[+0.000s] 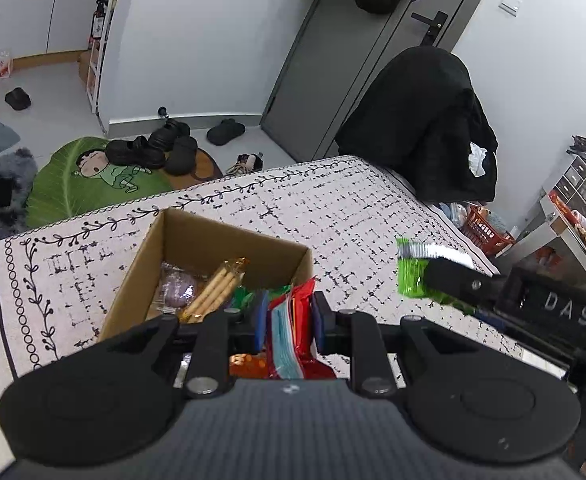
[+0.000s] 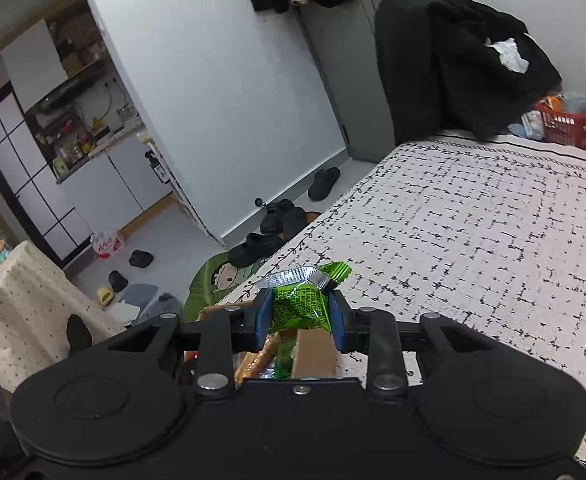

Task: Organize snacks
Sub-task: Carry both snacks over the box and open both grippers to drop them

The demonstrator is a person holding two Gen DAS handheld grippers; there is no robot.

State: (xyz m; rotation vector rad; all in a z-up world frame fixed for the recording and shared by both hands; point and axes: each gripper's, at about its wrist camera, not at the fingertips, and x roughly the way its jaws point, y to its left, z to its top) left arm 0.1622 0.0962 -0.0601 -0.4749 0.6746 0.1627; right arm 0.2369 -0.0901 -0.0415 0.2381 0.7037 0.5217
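Observation:
A brown cardboard box (image 1: 229, 240) stands on the patterned table. It holds a purple wrapped snack (image 1: 177, 288), a pack of biscuit sticks (image 1: 217, 288) and green packets. My left gripper (image 1: 287, 320) is shut on a red and blue snack packet (image 1: 293, 316) at the box's near right corner. My right gripper (image 2: 301, 316) is shut on a green snack packet (image 2: 301, 300) and holds it above the box's edge (image 2: 313, 352). The same green packet (image 1: 413, 268) and the right gripper's finger show at the right of the left wrist view.
The table's white patterned cloth (image 1: 333, 208) stretches away to the right. A chair draped with a black coat (image 1: 425, 120) stands behind the table. Shoes (image 1: 153, 148) and a green mat (image 1: 93, 176) lie on the floor. A red basket (image 2: 569, 120) sits at the far right.

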